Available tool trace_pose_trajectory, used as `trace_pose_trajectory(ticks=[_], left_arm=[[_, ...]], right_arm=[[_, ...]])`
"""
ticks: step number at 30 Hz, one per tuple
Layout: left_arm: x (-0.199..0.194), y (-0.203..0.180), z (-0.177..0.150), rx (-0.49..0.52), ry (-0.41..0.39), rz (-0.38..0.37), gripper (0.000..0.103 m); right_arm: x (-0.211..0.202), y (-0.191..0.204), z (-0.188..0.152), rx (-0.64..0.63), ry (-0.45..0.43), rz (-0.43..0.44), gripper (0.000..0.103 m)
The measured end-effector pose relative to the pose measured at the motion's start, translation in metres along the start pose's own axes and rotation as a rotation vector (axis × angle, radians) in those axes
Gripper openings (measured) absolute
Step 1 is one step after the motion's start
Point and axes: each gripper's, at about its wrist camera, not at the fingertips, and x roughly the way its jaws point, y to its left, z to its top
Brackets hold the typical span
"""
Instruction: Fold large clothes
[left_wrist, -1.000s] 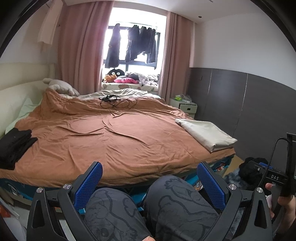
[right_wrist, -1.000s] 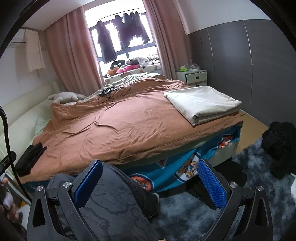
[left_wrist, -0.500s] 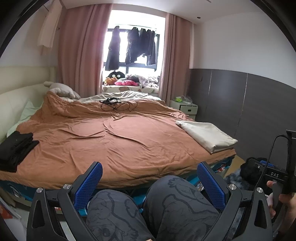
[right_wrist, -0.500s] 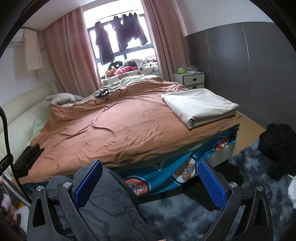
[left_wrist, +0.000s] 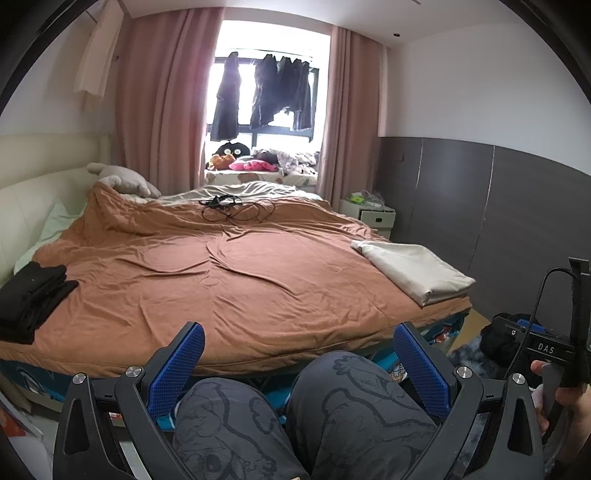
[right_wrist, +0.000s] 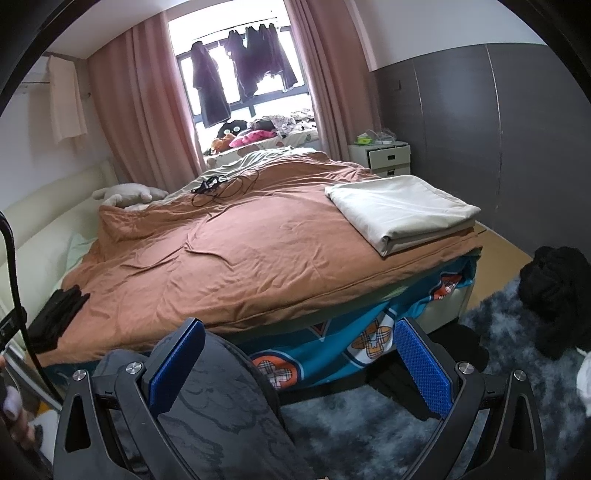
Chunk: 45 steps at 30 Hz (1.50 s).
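**A:** Where are the edges, and how much room do you have?

**B:** The bed (left_wrist: 258, 288) fills the middle of both views, covered by a brown duvet (right_wrist: 229, 258). Its near edge runs just beyond your knees (left_wrist: 303, 417), with a teal patterned sheet (right_wrist: 354, 332) hanging below it. The middle of the duvet is bare and wrinkled. A folded cream cloth (right_wrist: 399, 206) lies at the right corner, close to the right edge. A folded black garment (left_wrist: 33, 295) sits at the left near corner, right by the edge. A tangle of black cable (left_wrist: 232, 210) lies far back, near the window (left_wrist: 266, 85).

**A:** And the clothes to fold?

**B:** A crumpled black heap (right_wrist: 557, 291) lies on the grey shaggy rug (right_wrist: 369, 424) to your right, off the bed. Whether it is one garment or several, you cannot tell from here.

**A:** How are your hands set?

**B:** Your left tool (left_wrist: 299, 365) is held low over your lap, pointing level across the bed, its blue pads spread wide with nothing between them. Your right tool (right_wrist: 299, 365) is also low, turned toward the bed's right corner and the rug, likewise spread wide and holding nothing. In the left view, your right hand (left_wrist: 565, 398) grips its handle at the far right.
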Motion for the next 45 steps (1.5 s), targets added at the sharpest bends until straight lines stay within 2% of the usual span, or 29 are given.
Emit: trace_pose_trajectory(ticks=[6, 45], left_arm=[[0.002, 0.001, -0.001, -0.025, 0.007, -0.003, 0.102], [-0.011, -0.007, -0.002, 0.012, -0.018, -0.007, 0.102]], right_arm=[[0.0, 0.002, -0.001, 0.009, 0.007, 0.01, 0.103], [-0.012, 0.001, -0.001, -0.005, 0.011, 0.017, 0.103]])
